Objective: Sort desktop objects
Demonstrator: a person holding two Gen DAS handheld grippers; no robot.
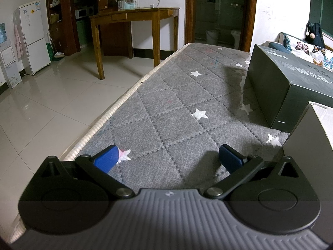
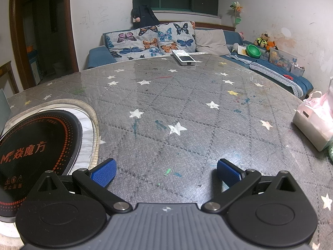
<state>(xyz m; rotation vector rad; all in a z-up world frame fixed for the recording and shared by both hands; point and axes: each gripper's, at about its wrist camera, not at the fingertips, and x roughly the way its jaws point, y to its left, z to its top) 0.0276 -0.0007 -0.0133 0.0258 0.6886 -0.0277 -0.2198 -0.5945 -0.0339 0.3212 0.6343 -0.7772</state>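
The left gripper (image 1: pixel 167 153) is spread wide with nothing between its blue pads (image 1: pixel 107 158), low over the grey star-patterned table cover (image 1: pixel 177 104) near its cream-trimmed edge. To its right a pale box corner (image 1: pixel 308 133) stands just beside the right finger, and beyond that sits a large dark box (image 1: pixel 287 79). Past the table edge lie tiled floor, a wooden desk (image 1: pixel 133 16) and a white fridge (image 1: pixel 31 35).

The right gripper (image 2: pixel 166 171) is likewise released and empty, pointing level across the table. A black induction cooktop (image 2: pixel 35 152) set in the table lies just left of its left finger. A white remote control (image 2: pixel 184 58) rests well away at the far edge, before the butterfly-print sofa (image 2: pixel 154 39). A pink tissue pack (image 2: pixel 316 120) stands at the right.
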